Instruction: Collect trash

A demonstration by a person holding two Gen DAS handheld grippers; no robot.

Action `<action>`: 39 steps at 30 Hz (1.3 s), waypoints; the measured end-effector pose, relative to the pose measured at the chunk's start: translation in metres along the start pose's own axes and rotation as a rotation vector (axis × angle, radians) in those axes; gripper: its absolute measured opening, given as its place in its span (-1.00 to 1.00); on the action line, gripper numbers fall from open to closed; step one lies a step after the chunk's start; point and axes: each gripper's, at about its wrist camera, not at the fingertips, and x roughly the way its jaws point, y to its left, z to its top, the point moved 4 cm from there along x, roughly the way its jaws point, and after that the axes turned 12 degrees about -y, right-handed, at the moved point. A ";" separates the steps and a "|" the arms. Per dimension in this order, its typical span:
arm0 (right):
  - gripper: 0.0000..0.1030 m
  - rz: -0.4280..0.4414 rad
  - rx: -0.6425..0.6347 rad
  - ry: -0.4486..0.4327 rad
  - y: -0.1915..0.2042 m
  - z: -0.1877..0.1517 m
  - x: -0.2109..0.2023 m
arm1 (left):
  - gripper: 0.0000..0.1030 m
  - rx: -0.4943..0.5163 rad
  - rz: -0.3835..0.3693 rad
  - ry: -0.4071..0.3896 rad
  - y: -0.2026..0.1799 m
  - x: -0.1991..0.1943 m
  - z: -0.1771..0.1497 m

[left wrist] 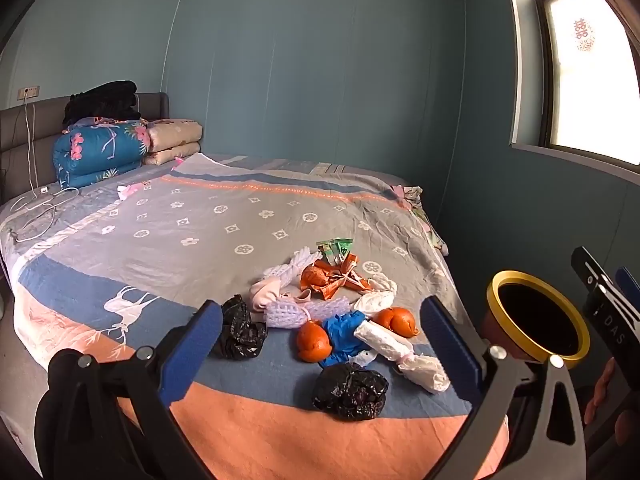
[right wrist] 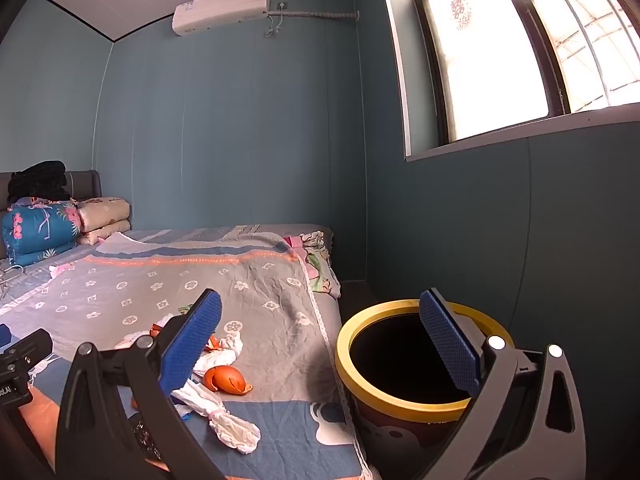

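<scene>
Trash pile (left wrist: 332, 312): on bedspread (left wrist: 160, 240), left of yellow-rimmed bin (right wrist: 416, 360). Black bags (left wrist: 350, 390) clear only in left view; air conditioner (right wrist: 220, 8) whole only in right. Left gripper (left wrist: 324, 344) and right gripper (right wrist: 320, 344): fingers spread, empty.

My working surface is a bed (left wrist: 168, 216) under a grey sheet with white flower motifs, orange and blue bands and a white deer print. Lying on it near the foot:
- two crumpled black plastic bags (left wrist: 239, 330), (left wrist: 349, 391);
- two orange peels (left wrist: 313, 341), (left wrist: 397, 321);
- a blue glove (left wrist: 341, 330) between the peels;
- a twisted white tissue (left wrist: 401, 354);
- white foam netting (left wrist: 298, 311);
- an orange wrapper (left wrist: 334, 278) and a green one (left wrist: 335, 249).

At the head: folded quilts (left wrist: 100, 152) topped with black clothing (left wrist: 104, 100), and a white cable (left wrist: 38, 210).
</scene>
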 end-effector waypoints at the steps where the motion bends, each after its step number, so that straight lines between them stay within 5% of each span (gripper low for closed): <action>1: 0.85 -0.001 -0.002 0.001 0.001 -0.001 0.001 | 0.87 -0.001 -0.002 0.005 0.001 0.000 0.002; 39: 0.85 -0.007 -0.002 0.017 0.002 -0.010 0.006 | 0.87 0.002 -0.011 0.043 -0.001 0.003 -0.001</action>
